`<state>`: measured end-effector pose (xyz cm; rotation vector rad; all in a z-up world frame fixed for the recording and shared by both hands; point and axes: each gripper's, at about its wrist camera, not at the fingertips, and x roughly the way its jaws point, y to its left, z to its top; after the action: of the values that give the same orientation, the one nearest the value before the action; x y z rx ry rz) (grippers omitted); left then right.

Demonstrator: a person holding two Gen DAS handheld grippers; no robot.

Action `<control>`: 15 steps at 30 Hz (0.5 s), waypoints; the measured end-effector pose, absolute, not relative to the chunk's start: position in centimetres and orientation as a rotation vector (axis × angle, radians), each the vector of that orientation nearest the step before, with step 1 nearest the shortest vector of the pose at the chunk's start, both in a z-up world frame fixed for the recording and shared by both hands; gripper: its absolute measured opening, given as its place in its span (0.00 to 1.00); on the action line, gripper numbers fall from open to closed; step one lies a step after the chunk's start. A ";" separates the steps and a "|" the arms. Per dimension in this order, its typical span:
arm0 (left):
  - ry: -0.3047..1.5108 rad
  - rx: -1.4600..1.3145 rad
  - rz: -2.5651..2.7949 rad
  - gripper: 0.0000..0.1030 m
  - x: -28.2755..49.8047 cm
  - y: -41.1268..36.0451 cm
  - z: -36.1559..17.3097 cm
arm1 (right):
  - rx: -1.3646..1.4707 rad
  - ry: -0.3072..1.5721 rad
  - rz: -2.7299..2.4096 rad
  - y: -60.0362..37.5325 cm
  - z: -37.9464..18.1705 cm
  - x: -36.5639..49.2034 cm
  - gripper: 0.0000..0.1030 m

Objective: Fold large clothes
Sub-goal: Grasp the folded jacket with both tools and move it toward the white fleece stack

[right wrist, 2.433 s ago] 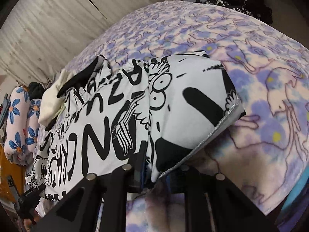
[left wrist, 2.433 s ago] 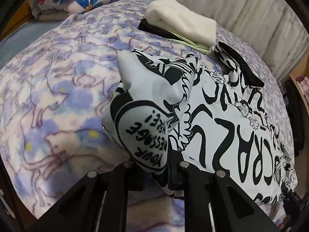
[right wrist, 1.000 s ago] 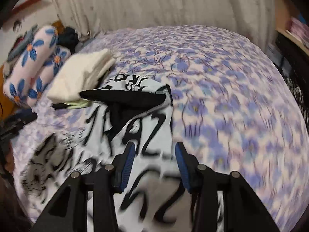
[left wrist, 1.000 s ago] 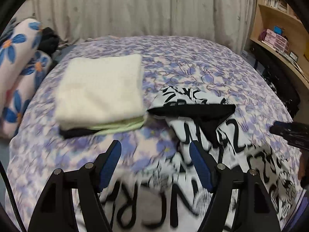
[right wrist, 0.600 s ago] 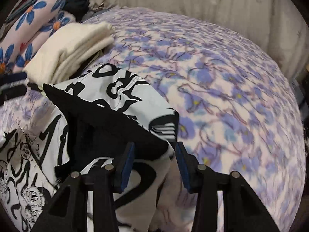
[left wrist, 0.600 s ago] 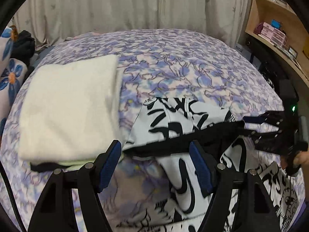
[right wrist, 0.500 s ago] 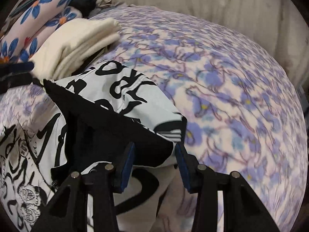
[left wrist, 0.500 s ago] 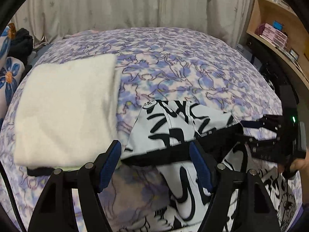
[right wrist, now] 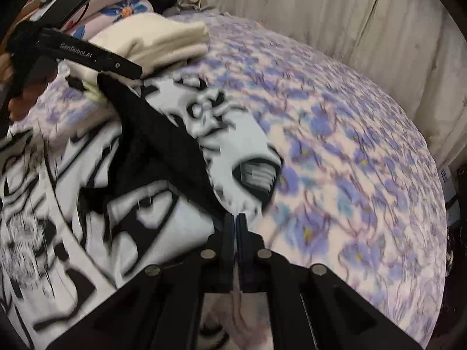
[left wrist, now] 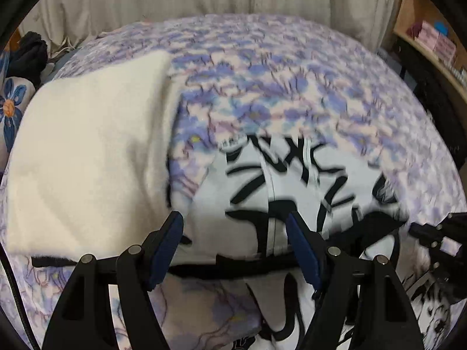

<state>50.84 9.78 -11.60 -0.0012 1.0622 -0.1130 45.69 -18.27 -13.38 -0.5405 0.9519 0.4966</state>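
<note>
At the far left of the left wrist view a flowered pillow [left wrist: 10, 108] is seen, and beside it a folded cream blanket [left wrist: 87, 169] is stacked on the purple flowered bedspread [left wrist: 292, 87]. Just right of the stack, the black-and-white printed garment [left wrist: 262, 192] is spread on the bed, its black-edged hem lying across the lower middle. The left gripper [left wrist: 235, 245] is held over that hem with its jaws spread wide; nothing is pinched between them. At the right edge the right gripper [left wrist: 437, 233] is seen at the garment's border.

In the right wrist view the left gripper [right wrist: 87, 55] is seen at upper left, in front of the cream stack. The right gripper [right wrist: 235, 218] is shown with its jaws pressed together at the garment's edge; whether cloth is caught there cannot be told through the blur.
</note>
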 end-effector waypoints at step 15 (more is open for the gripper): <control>1.149 0.019 -0.103 0.69 47.4 8.5 -16.9 | -0.030 0.976 0.441 -16.7 -10.0 48.9 0.12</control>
<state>47.43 8.45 -16.93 0.0192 1.1487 -0.1028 48.87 -16.71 -9.95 -0.0297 0.9756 0.4408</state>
